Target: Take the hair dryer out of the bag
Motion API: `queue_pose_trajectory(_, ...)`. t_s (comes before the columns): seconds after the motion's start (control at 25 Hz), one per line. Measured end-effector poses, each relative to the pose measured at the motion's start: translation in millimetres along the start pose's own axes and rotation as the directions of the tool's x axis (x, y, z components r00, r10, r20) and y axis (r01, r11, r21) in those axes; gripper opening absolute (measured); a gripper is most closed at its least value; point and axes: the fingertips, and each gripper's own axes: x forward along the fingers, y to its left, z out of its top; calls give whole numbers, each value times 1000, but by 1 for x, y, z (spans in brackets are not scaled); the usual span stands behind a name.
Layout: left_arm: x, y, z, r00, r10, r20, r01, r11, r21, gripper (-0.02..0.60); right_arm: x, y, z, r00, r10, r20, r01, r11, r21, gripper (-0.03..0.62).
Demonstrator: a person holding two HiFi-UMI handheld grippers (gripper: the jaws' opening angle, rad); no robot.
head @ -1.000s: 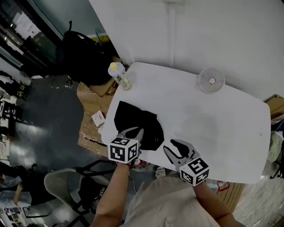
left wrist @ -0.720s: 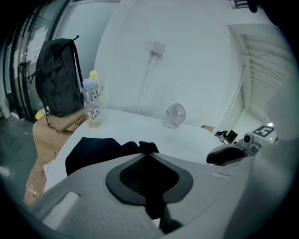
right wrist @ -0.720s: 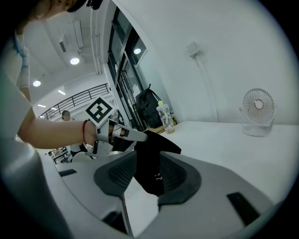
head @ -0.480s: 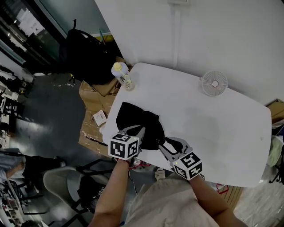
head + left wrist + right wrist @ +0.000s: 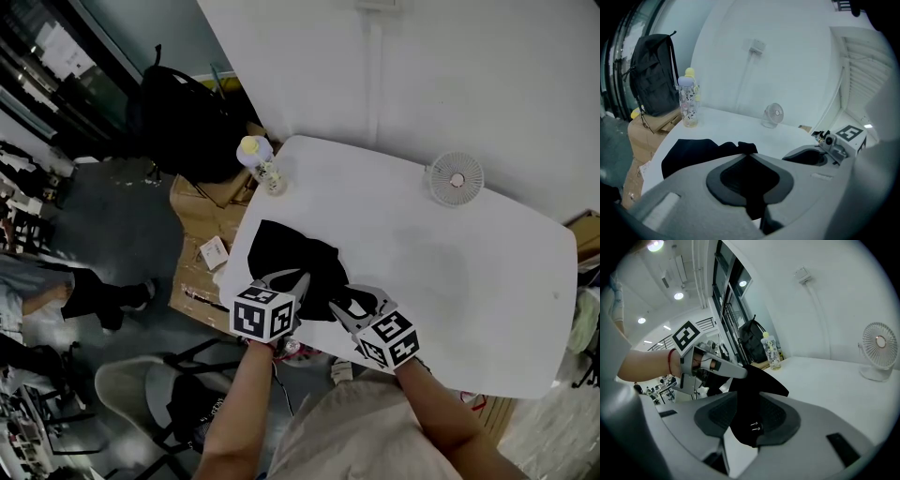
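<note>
A flat black bag lies at the near left corner of the white table. My left gripper is shut on the bag's near edge, and black cloth runs out from between its closed jaws. My right gripper stands beside it to the right, open. A fold of the bag with a small metal piece hangs between its jaws; no squeeze on the cloth shows. The left gripper's tip sits just ahead of it. No hair dryer shows in any view.
A patterned bottle with a yellow cap stands at the table's far left corner, and a small white fan at the far edge. Cardboard boxes and a black backpack sit left of the table. A chair is near left.
My right gripper has moved left and down to the bag, and the bag's edge now lies between its jaws. The left gripper has kept its hold and its place.
</note>
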Motion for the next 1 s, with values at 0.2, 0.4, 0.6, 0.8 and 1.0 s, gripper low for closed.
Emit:
queue_pose_trajectory(0.2, 1, -1, 1, 1000, -8, -7, 8, 1000, 4, 21, 14, -1, -7, 999, 26, -33, -26, 1000, -5, 149)
queue_pose_trajectory(0.4, 3, -3, 0, 1000, -24, -20, 24, 1000, 13, 21, 30, -2, -15, 996, 54, -77, -55, 998, -15, 133)
queue_pose_trajectory(0.6, 4, -6, -1, 998, -46, -40, 47, 999, 23, 21, 49, -6, -24, 988, 63, -140, -70, 997, -45, 132)
queue_pose_trajectory(0.8, 5, -8, 1, 997, -63, -54, 65, 997, 38, 21, 61, -9, -24, 983, 61, -171, -75, 995, -72, 130)
queue_pose_trajectory(1.0, 6, -10, 3, 996, -73, -56, 75, 996, 41, 21, 70, -9, -23, 978, 57, -199, -79, 992, -101, 130)
